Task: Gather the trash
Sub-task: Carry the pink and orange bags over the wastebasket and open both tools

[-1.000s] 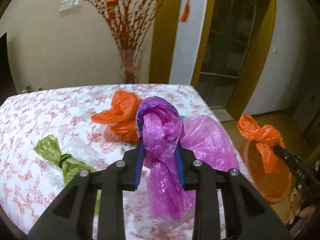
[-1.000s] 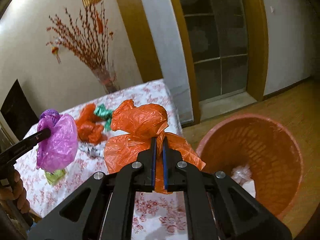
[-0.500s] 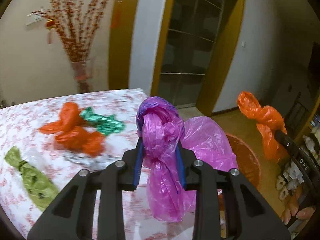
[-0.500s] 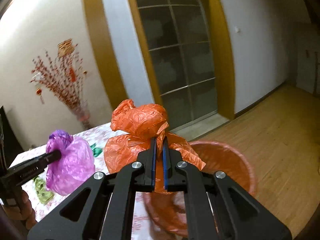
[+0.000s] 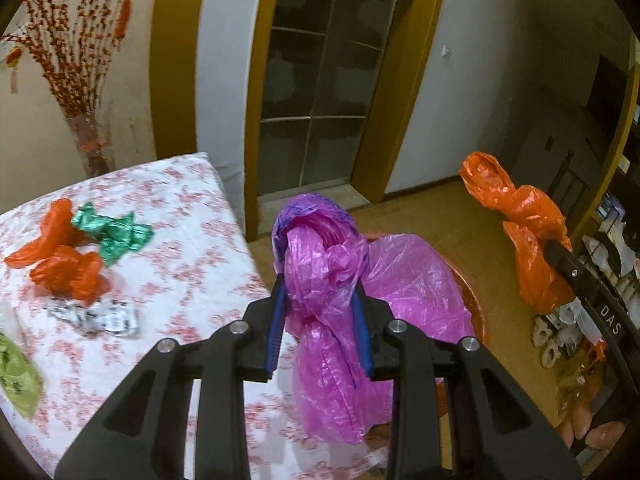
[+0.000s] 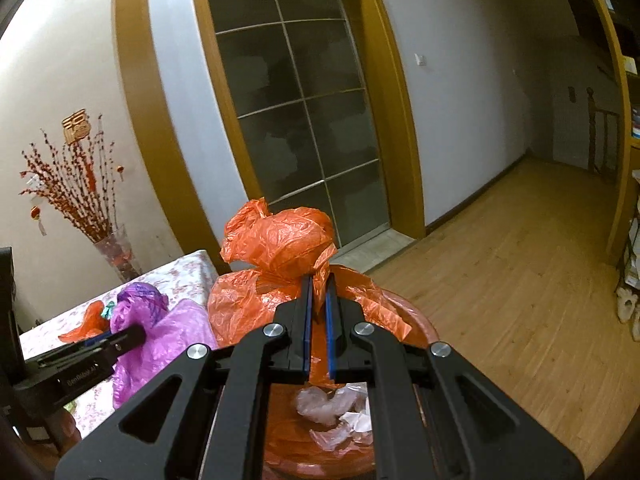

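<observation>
The basket (image 6: 416, 320) stands on the floor (image 6: 520, 280) right of the desk (image 5: 192, 248); two bags (image 5: 408, 280) (image 6: 280, 248) hang over it

The table (image 5: 192, 248) wears a white cloth with red flowers. On it lie an orange bag (image 5: 60, 256), a green wrapper (image 5: 112, 232) touching it at two o'clock, crumpled silver foil (image 5: 100, 318) just at its six, and a pale green bag (image 5: 16, 372) (half cut off) at the table's eight o'clock edge.
</observation>
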Action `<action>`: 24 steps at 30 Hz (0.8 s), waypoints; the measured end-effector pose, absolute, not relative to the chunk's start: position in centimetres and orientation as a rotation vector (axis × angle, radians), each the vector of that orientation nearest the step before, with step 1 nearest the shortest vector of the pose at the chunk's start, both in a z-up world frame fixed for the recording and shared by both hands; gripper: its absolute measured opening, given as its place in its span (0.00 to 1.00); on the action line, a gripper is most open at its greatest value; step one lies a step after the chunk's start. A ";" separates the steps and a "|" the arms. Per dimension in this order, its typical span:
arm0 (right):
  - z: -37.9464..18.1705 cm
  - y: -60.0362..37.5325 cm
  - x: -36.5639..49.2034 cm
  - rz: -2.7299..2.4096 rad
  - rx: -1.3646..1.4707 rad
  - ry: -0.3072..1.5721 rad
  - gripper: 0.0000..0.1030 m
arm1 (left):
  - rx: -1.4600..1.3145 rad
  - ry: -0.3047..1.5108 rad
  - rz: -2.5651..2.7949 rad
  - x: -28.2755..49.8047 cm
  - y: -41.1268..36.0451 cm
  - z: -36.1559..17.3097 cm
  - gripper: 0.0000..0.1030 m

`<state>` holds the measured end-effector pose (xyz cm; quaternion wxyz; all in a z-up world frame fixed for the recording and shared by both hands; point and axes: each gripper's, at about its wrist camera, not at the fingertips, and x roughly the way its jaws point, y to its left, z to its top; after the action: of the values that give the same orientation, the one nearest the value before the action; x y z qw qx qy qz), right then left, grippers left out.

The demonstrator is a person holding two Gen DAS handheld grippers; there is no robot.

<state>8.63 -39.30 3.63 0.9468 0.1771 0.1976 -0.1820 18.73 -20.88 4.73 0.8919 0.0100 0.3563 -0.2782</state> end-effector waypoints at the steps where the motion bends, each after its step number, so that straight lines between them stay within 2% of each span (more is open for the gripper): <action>1: 3.6 -39.5 8.6 -0.373 0.364 0.403 0.05 | 0.023 0.744 -0.583 18.6 -21.2 4.6 0.30; 24: 1.2 -42.2 9.9 -0.409 0.446 0.441 0.05 | 0.040 0.829 -0.635 20.3 -25.7 0.9 0.34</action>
<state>9.90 -42.22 1.17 0.9308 0.2177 0.2152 -0.1998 20.29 -25.74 0.93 0.8665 0.0190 0.3960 -0.3034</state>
